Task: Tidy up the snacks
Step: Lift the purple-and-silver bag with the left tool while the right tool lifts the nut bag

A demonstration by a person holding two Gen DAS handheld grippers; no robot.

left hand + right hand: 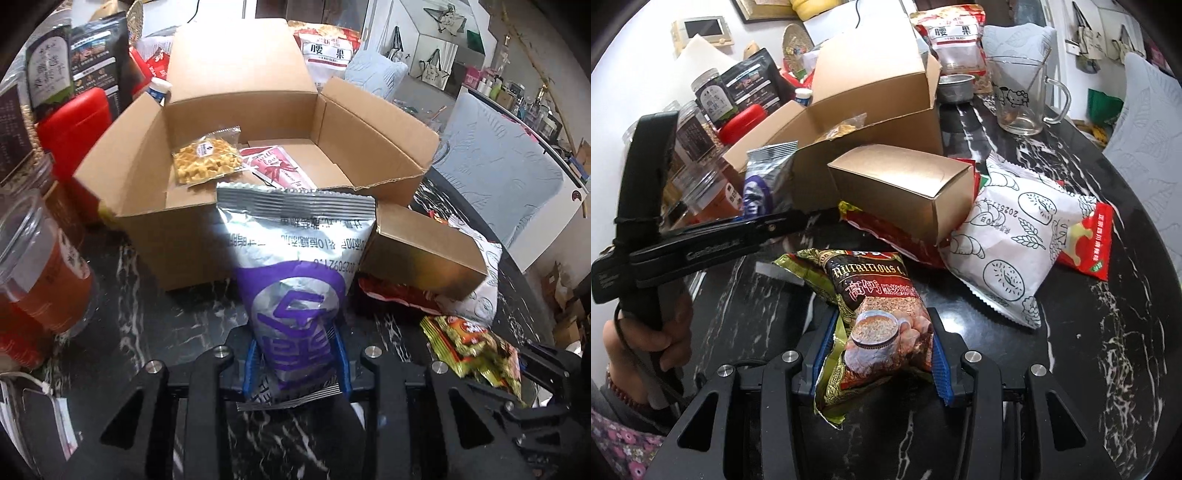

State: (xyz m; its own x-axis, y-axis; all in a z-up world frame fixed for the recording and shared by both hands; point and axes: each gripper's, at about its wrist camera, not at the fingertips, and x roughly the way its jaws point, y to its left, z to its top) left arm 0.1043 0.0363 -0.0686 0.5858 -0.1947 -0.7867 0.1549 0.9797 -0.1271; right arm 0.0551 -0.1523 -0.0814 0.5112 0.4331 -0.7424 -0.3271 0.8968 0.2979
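My left gripper (295, 362) is shut on a silver and purple snack bag (295, 266), which stands upright just in front of the open cardboard box (155, 229). Inside the box lie a clear pack of yellow biscuits (205, 160) and a pink sachet (277, 168). My right gripper (882, 354) is shut on a green and brown cereal packet (879, 314), low over the black marble table (1089, 332). In the right wrist view the left gripper's black body (701, 247) shows at the left, with the silver bag (762, 181) and the box (871, 107) beyond it.
A small gold carton (905, 188) lies on red packets, beside a white bread-print bag (1008, 236) and a red sachet (1089, 243). A glass mug (1019, 96) and a cashew bag (955, 37) stand behind. Jars (40, 258), a red lid (74, 122) and dark pouches crowd the left.
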